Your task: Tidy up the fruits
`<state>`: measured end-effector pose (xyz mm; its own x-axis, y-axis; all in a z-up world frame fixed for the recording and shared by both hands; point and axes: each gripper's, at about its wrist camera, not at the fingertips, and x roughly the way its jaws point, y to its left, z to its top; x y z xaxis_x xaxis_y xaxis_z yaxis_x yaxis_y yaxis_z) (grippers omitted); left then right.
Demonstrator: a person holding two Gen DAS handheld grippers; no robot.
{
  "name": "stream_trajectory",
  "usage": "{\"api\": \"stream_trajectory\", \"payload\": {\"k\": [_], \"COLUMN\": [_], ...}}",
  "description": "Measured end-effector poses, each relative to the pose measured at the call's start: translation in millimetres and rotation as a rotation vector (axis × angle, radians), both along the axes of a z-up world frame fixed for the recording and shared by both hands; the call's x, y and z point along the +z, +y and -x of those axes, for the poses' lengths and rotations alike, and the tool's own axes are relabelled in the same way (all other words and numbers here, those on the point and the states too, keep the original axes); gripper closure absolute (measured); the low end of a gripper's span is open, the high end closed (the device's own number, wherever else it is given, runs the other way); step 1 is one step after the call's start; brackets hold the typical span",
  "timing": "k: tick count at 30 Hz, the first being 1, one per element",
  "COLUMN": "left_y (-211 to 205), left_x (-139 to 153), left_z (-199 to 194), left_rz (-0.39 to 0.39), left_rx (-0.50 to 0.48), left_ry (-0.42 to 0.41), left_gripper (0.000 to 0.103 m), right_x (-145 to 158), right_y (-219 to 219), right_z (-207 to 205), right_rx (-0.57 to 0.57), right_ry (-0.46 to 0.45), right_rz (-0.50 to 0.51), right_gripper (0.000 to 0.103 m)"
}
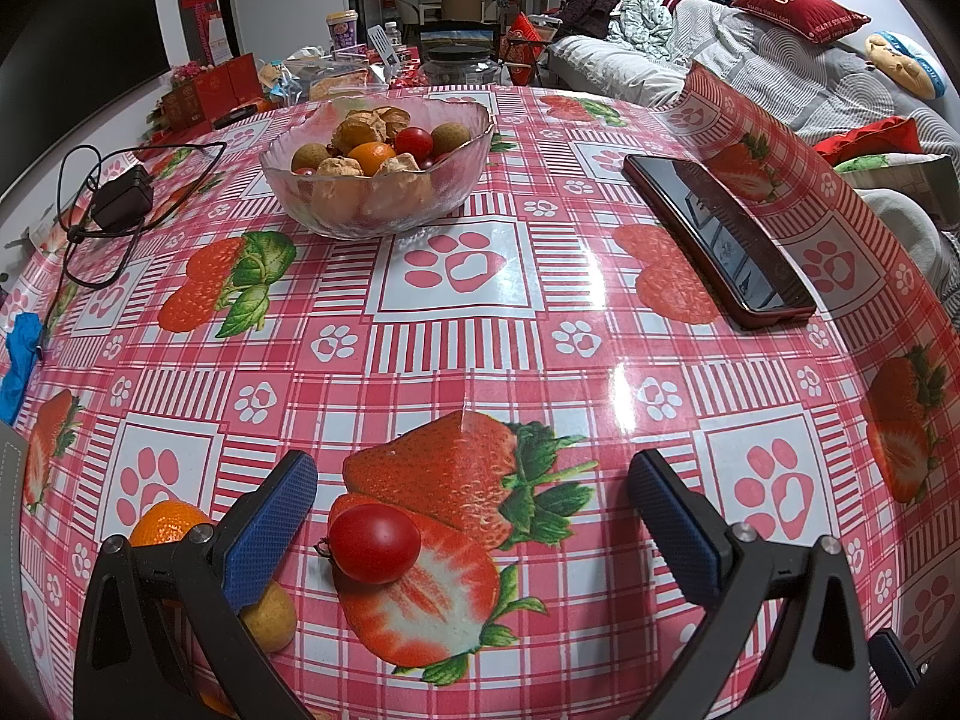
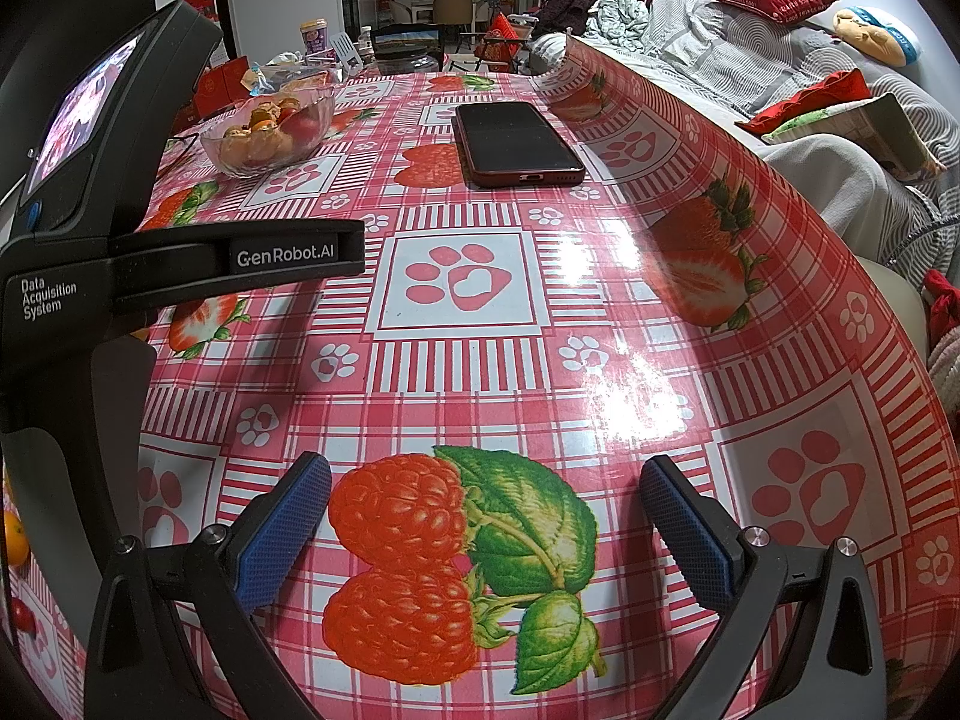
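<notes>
A glass bowl [image 1: 312,207] with several fruits stands at the far middle of the table; it also shows in the right wrist view [image 2: 312,126]. My left gripper [image 1: 474,468] is open, low over the table. A red cherry tomato [image 1: 373,543] lies between its fingers, nearer the left one. An orange [image 1: 165,522] and a tan round fruit [image 1: 273,615] lie just outside the left finger, partly hidden. My right gripper [image 2: 486,471] is open and empty above the cloth. The left device [image 2: 90,210] fills its left side.
A dark phone [image 1: 717,237] lies on the right of the strawberry-print tablecloth [image 1: 456,276]. A black charger with cable [image 1: 123,204] lies at the left. The cloth's right edge curls up [image 2: 750,192]. Boxes, jars and a sofa stand beyond the table.
</notes>
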<state>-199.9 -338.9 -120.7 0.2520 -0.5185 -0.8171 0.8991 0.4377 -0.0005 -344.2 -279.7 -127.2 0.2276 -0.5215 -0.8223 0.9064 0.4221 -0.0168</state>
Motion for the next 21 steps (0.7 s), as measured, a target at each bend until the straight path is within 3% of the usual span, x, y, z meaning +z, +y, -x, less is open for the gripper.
{"api": "stream_trajectory", "payload": {"k": [21], "left_y": [0.0], "left_x": [0.0], "left_z": [0.1], "left_rz": [0.000], "left_rx": [0.000], "left_ry": [0.000], "left_gripper": [0.000], "right_x": [0.4], "right_y": [0.6], "right_z": [-0.9], "right_rx": [0.000], "right_ry": [0.000], "right_rz": [0.000], "right_gripper": [0.000]}}
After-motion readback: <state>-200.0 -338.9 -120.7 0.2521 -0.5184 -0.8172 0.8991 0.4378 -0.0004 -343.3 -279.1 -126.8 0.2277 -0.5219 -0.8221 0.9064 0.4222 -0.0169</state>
